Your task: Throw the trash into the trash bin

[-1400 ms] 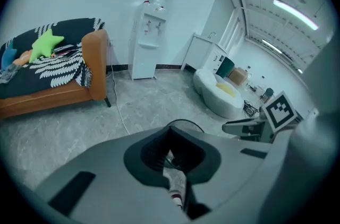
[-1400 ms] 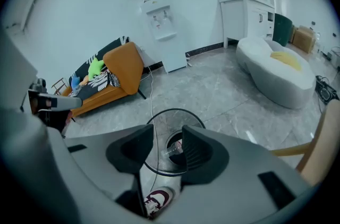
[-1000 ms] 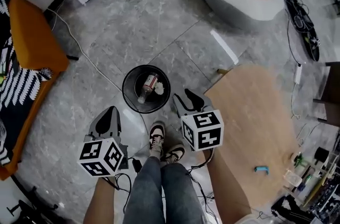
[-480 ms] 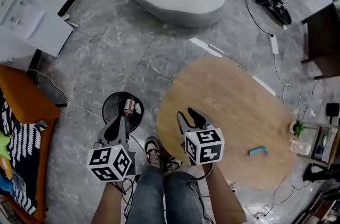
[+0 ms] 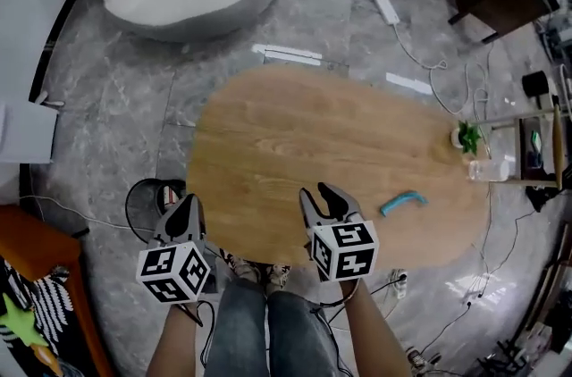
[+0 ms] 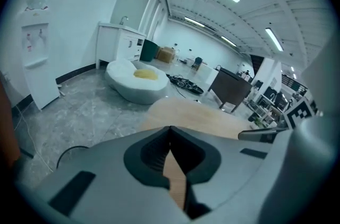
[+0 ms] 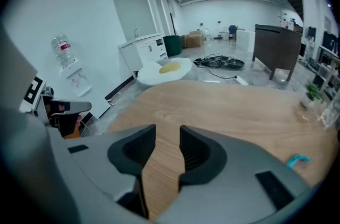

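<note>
Two grippers at table (image 5: 268, 125) near edge, both empty: left gripper (image 5: 183, 213) jaws pinched together, right gripper (image 5: 323, 198) jaws parted. I spot blue curved scrap (image 5: 404, 203) on table's right side, small, probably light stiff plastic; I'd pinch mid-arc across width. Trash bin (image 5: 143, 201) off table's left edge.

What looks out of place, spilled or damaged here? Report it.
Nothing looks spilled, tipped or damaged. The only stray thing is a blue piece lying alone on the table, near its right end. The bin stands upright on the floor by the table's left edge.
</note>
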The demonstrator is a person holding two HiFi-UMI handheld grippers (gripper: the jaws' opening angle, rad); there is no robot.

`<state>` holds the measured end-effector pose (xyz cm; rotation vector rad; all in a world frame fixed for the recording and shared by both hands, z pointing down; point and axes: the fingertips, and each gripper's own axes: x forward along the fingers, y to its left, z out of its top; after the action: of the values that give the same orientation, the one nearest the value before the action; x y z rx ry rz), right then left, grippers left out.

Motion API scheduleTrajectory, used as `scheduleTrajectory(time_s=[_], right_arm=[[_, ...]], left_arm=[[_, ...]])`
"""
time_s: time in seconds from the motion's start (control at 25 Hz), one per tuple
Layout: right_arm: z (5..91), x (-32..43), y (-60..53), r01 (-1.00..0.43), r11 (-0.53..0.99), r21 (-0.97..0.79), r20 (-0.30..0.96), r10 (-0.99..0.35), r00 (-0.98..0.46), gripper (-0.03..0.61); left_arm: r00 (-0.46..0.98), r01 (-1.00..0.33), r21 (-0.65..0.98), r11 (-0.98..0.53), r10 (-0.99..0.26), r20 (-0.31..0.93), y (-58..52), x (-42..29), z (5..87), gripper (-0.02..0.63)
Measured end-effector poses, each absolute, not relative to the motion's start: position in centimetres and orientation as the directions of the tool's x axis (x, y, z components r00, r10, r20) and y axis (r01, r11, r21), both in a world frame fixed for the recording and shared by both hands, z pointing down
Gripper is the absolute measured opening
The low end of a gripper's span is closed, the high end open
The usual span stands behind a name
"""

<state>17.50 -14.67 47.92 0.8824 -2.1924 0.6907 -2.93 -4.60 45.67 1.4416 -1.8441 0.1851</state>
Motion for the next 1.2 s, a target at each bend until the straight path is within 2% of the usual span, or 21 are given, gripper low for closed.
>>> scheduleTrajectory(time_s=[0.44, 0.68, 0.88, 1.2], right_arm=[[48.7, 32.8, -15.9, -0.897, 0.387, -0.212, 0.755, -0.518, -0.402, 0.143], [48.9, 38.4, -15.9, -0.929, 0.324, -0.178, 0.768, -0.544, -0.337, 0.142], [49.3, 42.3, -16.4, -0.932, 0.344, -0.114, 0.786, -0.542, -0.296, 0.141], [50.8, 48.3, -18.7, -0.825, 0.558, 0.088, 0.860, -0.461, -0.220, 0.141]], left_arm=[[0.133, -0.931, 0.341, 0.129, -0.752, 0.646, -11.5, 9.2, 46.2, -0.009], [0.213, -0.939, 0.341, 0.034, -0.723, 0.657, -12.9, 13.6, 46.9, -0.009], [0.244, -0.941, 0.339, -0.007, -0.708, 0.663, -13.6, 15.7, 47.6, -0.009], [0.235, -0.944, 0.329, 0.000, -0.698, 0.676, -13.7, 16.5, 48.9, -0.009]])
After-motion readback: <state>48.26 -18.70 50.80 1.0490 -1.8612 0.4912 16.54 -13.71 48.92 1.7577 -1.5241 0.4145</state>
